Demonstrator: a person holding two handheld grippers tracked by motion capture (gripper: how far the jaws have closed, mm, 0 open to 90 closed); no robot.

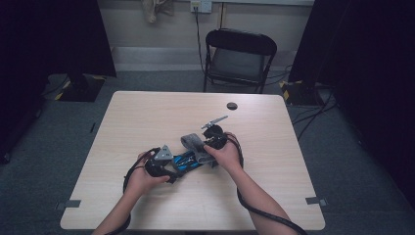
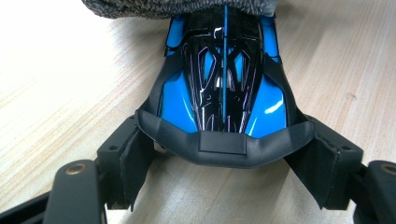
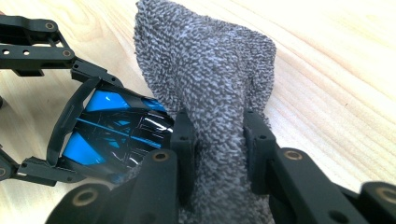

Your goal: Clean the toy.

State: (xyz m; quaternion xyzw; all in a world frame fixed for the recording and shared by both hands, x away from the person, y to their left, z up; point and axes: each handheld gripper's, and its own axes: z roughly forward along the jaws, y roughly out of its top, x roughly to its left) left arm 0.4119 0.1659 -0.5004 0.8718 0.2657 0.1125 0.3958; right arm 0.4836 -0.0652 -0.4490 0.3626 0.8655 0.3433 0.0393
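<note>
Seen from above: left gripper [image 1: 172, 169] at the blue toy car [image 1: 188, 160], right gripper [image 1: 206, 154] on the grey cloth [image 1: 192, 142], mid-desk [image 1: 147, 117]; black chair [image 1: 239, 58] beyond.

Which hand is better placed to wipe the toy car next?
Right. The right gripper is already shut on the grey cloth, which lies over one end of the toy car. The left gripper is busy clamping the car's other end.

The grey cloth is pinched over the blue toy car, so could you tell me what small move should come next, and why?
Probably drag the cloth along the car with the right gripper, since it is shut on the cloth while the left gripper clamps the car's end steady.
</note>
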